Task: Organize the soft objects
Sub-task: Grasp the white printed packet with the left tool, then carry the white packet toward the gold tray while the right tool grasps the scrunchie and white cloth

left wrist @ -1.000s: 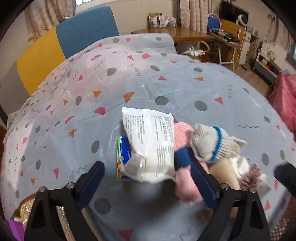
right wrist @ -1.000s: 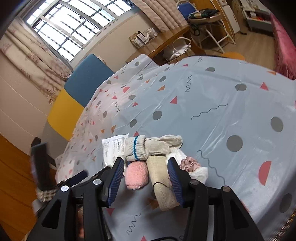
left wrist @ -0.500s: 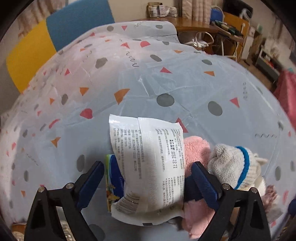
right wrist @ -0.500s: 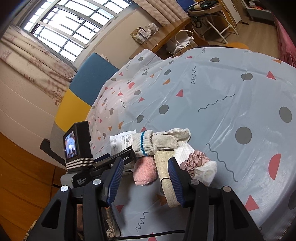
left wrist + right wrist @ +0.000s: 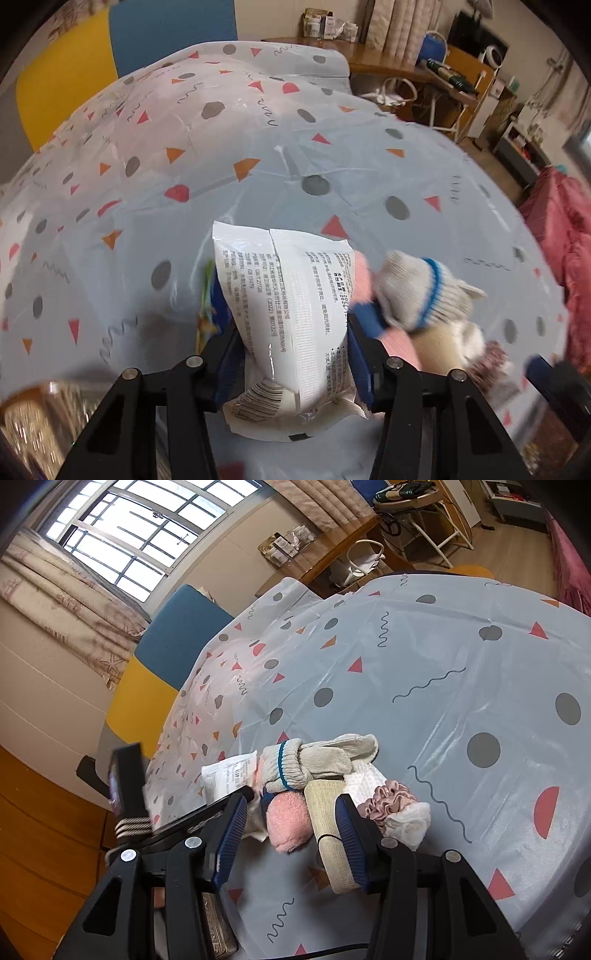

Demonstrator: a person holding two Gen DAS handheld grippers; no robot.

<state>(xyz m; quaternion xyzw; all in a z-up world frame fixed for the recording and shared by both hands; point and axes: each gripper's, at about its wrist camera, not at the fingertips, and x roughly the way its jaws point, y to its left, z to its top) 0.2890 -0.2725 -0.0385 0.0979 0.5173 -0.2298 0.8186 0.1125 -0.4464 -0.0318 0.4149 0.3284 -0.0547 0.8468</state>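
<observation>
1. The left gripper (image 5: pixel 291 325) is pinching a white printed packet (image 5: pixel 291 295); its 2 jaws have just been closing, and both blue pads are now pressing the packet's sides.
2. The packet is lying on a grey patterned tablecloth (image 5: pixel 258 177), touching a pink fuzzy cloth (image 5: pixel 288 821) and just beside a knit glove with a blue band (image 5: pixel 417 295).
3. The right gripper (image 5: pixel 290 834) is hovering with jaws spread above the pink cloth and a beige roll (image 5: pixel 325 812), gripping nothing.
</observation>
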